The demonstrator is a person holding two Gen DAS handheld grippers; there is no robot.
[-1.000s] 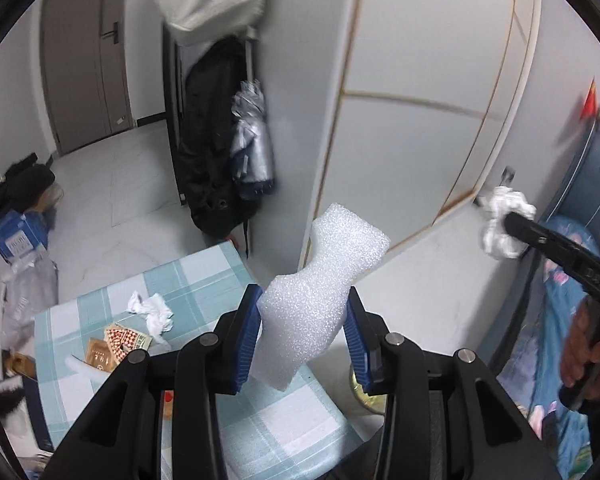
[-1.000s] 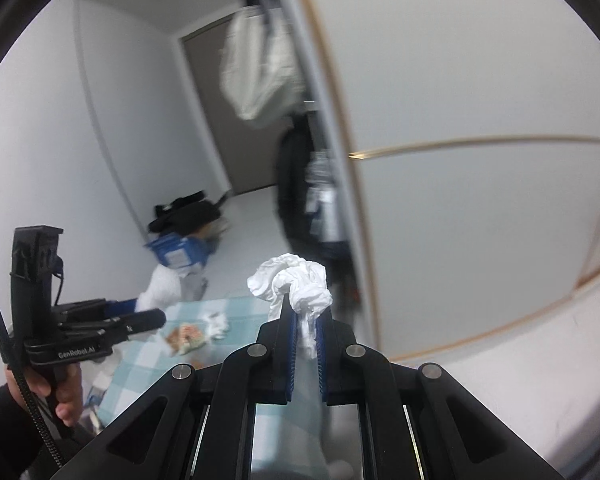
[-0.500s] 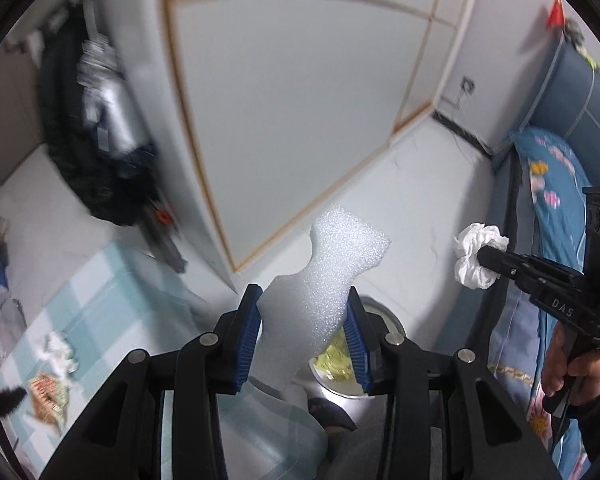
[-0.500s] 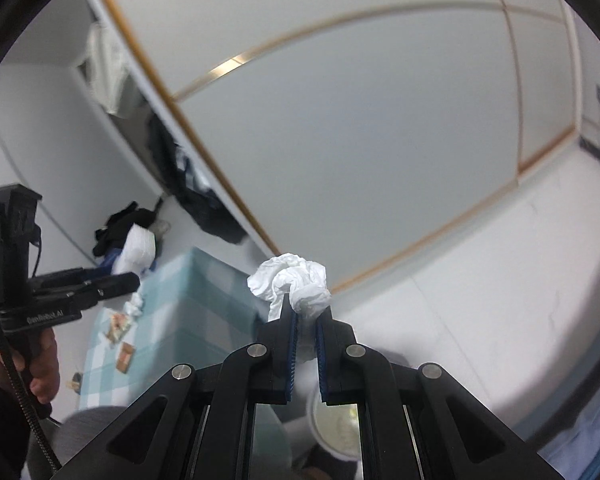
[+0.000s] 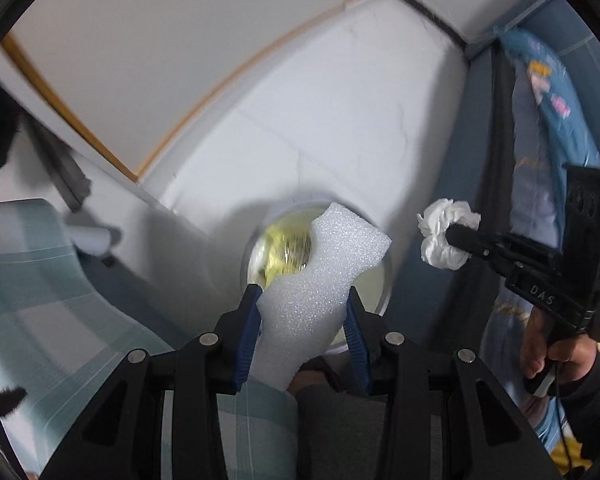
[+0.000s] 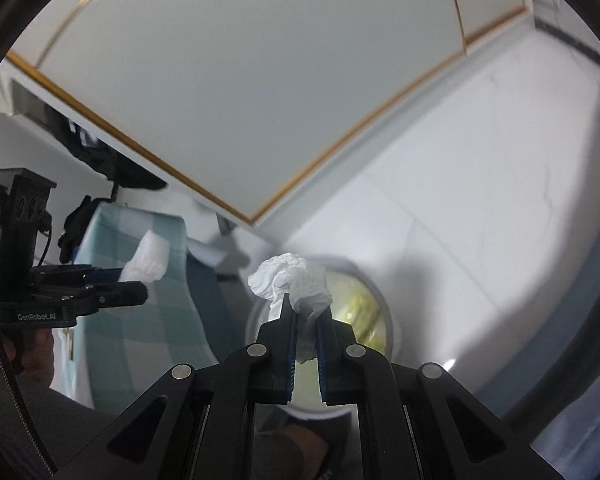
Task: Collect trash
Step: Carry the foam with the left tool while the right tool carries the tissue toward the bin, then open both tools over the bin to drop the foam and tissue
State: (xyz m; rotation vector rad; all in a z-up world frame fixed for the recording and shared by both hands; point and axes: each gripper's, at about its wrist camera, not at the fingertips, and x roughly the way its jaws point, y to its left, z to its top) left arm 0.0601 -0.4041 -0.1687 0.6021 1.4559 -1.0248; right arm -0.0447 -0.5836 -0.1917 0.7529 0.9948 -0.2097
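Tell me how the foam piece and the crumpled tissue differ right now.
The foam piece is a stiff, grainy slab with cut edges; the crumpled tissue is a soft wrinkled wad. The foam spreads the left gripper wide, while the tissue lets the right gripper close nearly flat. Both are white and held above the bin.

A pale tiled floor (image 5: 340,128) meets white panels (image 6: 240,80) with thin gold trim (image 6: 340,144), a blue patterned bed (image 5: 548,120) at right, a checked counter (image 5: 32,280) at left.
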